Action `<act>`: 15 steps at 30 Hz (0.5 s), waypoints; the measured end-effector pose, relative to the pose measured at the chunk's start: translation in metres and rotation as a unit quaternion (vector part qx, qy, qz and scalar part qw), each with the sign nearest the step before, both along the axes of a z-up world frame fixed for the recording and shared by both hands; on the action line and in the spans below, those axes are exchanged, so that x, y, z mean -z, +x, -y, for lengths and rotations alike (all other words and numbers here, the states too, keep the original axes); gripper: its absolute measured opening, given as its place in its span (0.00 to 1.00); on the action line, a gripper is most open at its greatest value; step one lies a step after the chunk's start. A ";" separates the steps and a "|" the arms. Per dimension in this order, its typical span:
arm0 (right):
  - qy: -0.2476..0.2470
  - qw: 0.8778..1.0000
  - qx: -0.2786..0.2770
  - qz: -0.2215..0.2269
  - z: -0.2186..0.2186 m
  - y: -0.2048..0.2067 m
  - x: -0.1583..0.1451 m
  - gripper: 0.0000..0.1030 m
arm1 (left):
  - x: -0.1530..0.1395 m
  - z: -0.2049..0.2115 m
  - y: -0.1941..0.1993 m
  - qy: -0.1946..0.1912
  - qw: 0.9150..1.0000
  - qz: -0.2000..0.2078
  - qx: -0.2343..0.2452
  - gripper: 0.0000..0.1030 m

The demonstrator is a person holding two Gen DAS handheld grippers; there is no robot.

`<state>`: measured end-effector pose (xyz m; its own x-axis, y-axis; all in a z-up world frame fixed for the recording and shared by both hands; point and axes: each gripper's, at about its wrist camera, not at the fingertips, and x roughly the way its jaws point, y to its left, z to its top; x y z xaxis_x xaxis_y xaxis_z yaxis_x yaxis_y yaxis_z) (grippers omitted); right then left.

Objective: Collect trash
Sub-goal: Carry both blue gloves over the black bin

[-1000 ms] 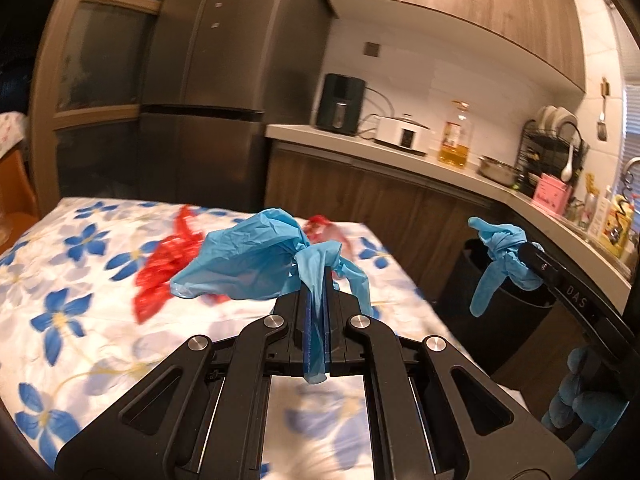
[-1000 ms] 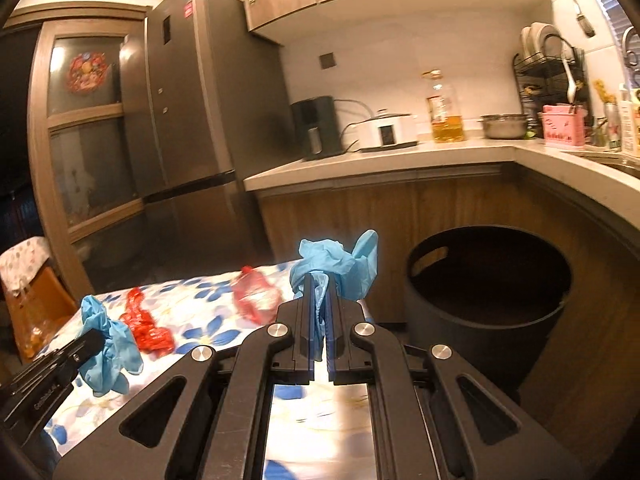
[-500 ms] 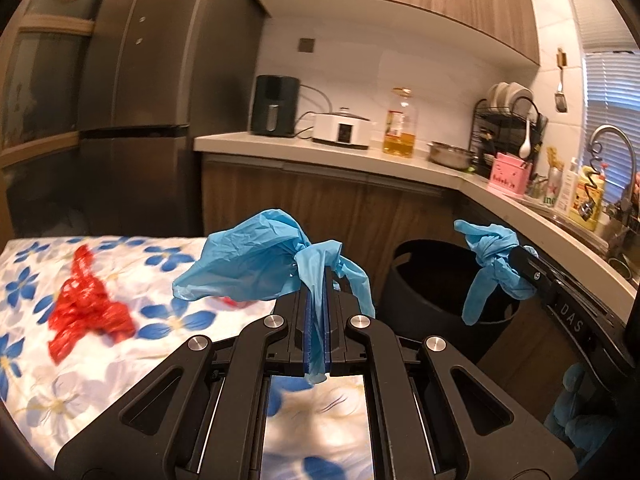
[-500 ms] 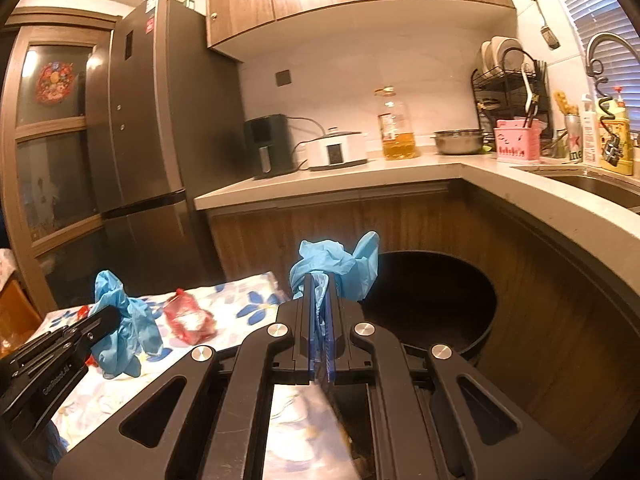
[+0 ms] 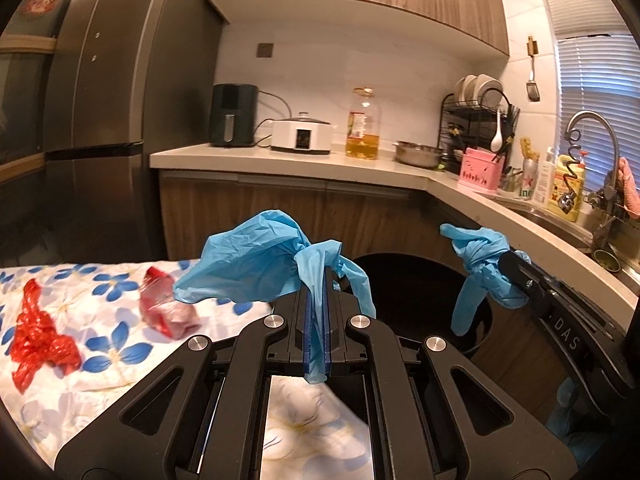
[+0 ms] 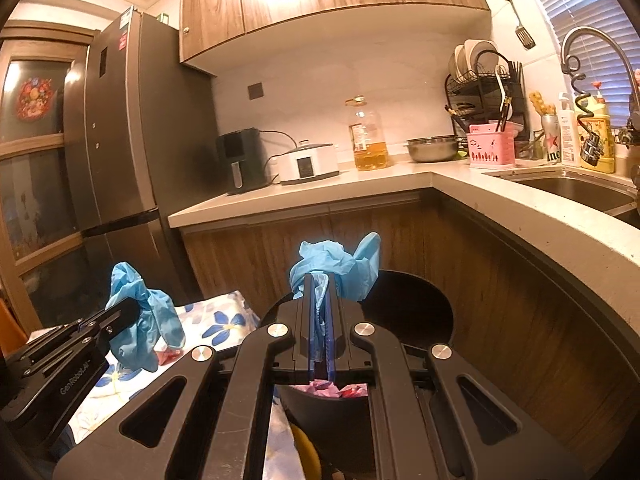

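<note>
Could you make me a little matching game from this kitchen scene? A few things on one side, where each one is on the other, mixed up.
Things:
1. blue glove
2. red plastic scrap
3. oil bottle
4. black bin

Places:
A. on the countertop
B. on the floor below the counter
C. pinched in the left hand-held gripper
D. lying on the flowered cloth

Pairs: 1-C, 2-D, 3-A, 4-B

crumpled blue gloves (image 5: 256, 264) clamped, black bin (image 6: 416, 308) below
</note>
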<state>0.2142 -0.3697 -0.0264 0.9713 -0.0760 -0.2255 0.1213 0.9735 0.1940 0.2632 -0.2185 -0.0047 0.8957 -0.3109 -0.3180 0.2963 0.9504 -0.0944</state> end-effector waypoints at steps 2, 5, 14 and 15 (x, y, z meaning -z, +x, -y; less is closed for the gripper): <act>0.001 1.000 0.001 0.000 0.003 0.001 0.000 0.05 | -0.001 0.007 0.003 0.000 1.000 0.003 0.007 0.03; 0.002 1.000 0.006 0.001 0.008 0.003 -0.001 0.05 | -0.002 0.019 0.007 0.001 1.000 0.005 0.016 0.03; 0.007 1.000 0.011 0.004 0.022 0.009 -0.002 0.05 | -0.004 0.046 0.020 0.006 0.999 0.010 0.040 0.03; 0.007 1.000 0.010 0.004 0.023 0.010 -0.002 0.05 | -0.005 0.049 0.022 0.006 0.999 0.010 0.042 0.03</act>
